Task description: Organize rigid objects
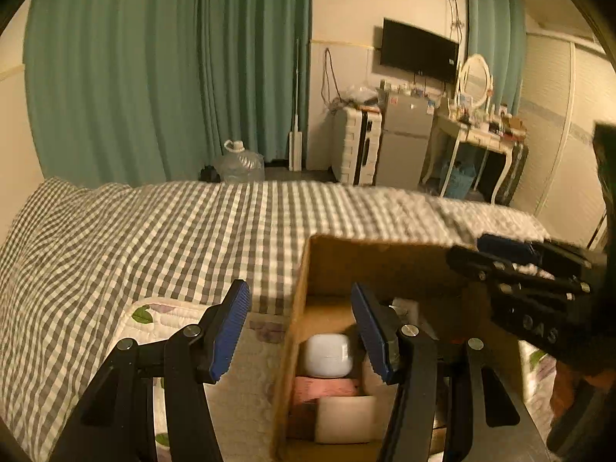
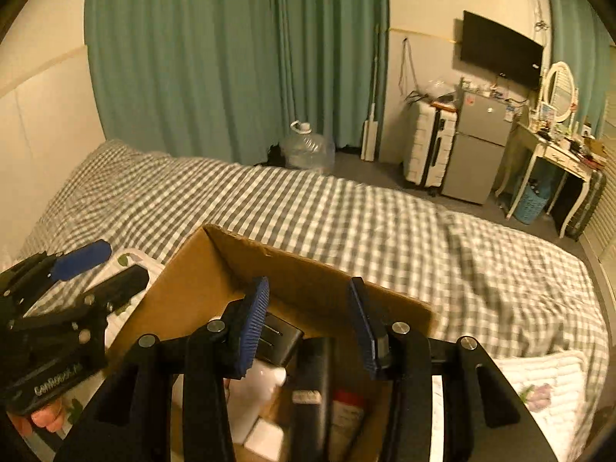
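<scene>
An open cardboard box [image 1: 385, 265] stands on the bed and holds several rigid items: a white earbud case [image 1: 327, 354], a pink box [image 1: 325, 389] and a white box [image 1: 346, 419]. In the right wrist view the box [image 2: 215, 269] shows a black adapter [image 2: 279, 337], a dark tube [image 2: 313, 381] and a white bottle [image 2: 258, 389]. My left gripper [image 1: 300, 331] is open and empty over the box's left wall; it also appears in the right wrist view [image 2: 100, 269]. My right gripper [image 2: 308, 327] is open and empty above the box; it also appears in the left wrist view [image 1: 500, 258].
The box sits on a white floral quilted mat [image 1: 161, 315] over a grey checked bedspread [image 1: 192, 223]. Beyond the bed are green curtains [image 1: 154, 77], a water jug [image 1: 240, 161], a white suitcase [image 1: 356, 146], a small fridge [image 1: 404, 142] and a dressing table [image 1: 477, 134].
</scene>
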Motion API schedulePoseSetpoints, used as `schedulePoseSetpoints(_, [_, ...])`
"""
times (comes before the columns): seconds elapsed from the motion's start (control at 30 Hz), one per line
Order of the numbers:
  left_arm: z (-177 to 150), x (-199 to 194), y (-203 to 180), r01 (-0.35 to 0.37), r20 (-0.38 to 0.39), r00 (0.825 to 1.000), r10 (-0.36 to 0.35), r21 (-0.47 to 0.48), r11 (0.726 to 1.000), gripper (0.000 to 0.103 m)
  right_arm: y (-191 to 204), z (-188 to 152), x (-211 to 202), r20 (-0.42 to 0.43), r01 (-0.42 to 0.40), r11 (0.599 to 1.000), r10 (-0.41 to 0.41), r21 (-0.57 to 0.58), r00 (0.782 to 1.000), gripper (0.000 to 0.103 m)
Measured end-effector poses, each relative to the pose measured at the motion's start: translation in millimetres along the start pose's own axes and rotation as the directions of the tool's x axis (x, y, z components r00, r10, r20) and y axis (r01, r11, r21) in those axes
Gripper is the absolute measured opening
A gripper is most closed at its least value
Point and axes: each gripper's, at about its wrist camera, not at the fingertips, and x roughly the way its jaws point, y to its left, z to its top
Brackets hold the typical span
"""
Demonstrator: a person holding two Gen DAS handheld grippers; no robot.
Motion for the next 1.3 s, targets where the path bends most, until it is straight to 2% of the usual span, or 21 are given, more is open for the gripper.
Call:
schedulePoseSetpoints(0.2, [10,-70,-32,0.056,0.108,0.992,-0.063,0.059,0.997,0.058,-8,1,-89,0.094,0.059,0.998,-0.058,-0.009,0.994,0.042])
schedulePoseSetpoints(0.37, [15,-134,-43,0.033,0.214,0.976,-0.048,0.076,0.997,0.058,-1,-2,-169,0.188,0.089,0.996,-0.086,-0.011,0.978,0.043])
schedulePoseSetpoints(0.4, [16,-145,-44,0.036,0.23,0.972,-0.053,0.08,0.996,0.058,2,-4,-185,0.209,0.089,0.996,-0.085,-0.01,0.974,0.045])
schedulePoseSetpoints(0.43, [18,-155,-46,0.039,0.245,0.968,-0.059,0.085,0.996,0.058,4,-7,-199,0.225,0.089,0.996,-0.085,-0.005,0.971,0.053])
schedulePoseSetpoints(0.5, [18,-178,-47,0.045,0.285,0.956,-0.07,0.093,0.995,0.063,6,-12,-220,0.248,0.095,0.995,-0.095,0.012,0.964,0.062])
schedulePoseSetpoints(0.6, [7,-206,-47,0.049,0.332,0.94,-0.081,0.102,0.994,0.067,12,-27,-246,0.288,0.097,0.995,-0.102,0.029,0.952,0.066])
schedulePoseSetpoints(0.67, [-3,-218,-46,0.053,0.359,0.929,-0.087,0.104,0.993,0.07,15,-41,-257,0.315,0.103,0.993,-0.117,0.059,0.942,0.078])
schedulePoseSetpoints(0.73, [-16,-223,-42,0.044,0.376,0.923,-0.079,0.1,0.994,0.073,17,-56,-264,0.348,0.118,0.988,-0.147,0.103,0.926,0.099])
schedulePoseSetpoints(0.77, [-24,-224,-41,0.031,0.376,0.924,-0.065,0.097,0.995,0.073,17,-63,-267,0.361,0.126,0.985,-0.162,0.121,0.918,0.103])
schedulePoseSetpoints(0.8, [-29,-222,-40,0.024,0.377,0.924,-0.059,0.098,0.995,0.074,18,-70,-267,0.375,0.131,0.982,-0.174,0.138,0.911,0.103])
schedulePoseSetpoints(0.9, [-47,-213,-34,-0.013,0.368,0.93,-0.019,0.084,0.996,0.074,23,-89,-256,0.375,0.146,0.975,-0.199,0.166,0.905,0.103])
schedulePoseSetpoints(1.03, [-72,-190,-23,0.003,0.334,0.942,-0.024,0.063,0.998,0.074,28,-112,-224,0.347,0.153,0.973,-0.206,0.175,0.915,0.103])
schedulePoseSetpoints(1.17, [-96,-157,-20,-0.026,0.289,0.957,0.003,0.078,0.997,0.074,28,-134,-188,0.297,0.166,0.969,-0.215,0.182,0.93,0.103])
schedulePoseSetpoints(1.3, [-102,-143,-20,-0.024,0.265,0.964,0.0,0.085,0.996,0.074,27,-142,-170,0.29,0.168,0.968,-0.219,0.189,0.932,0.103])
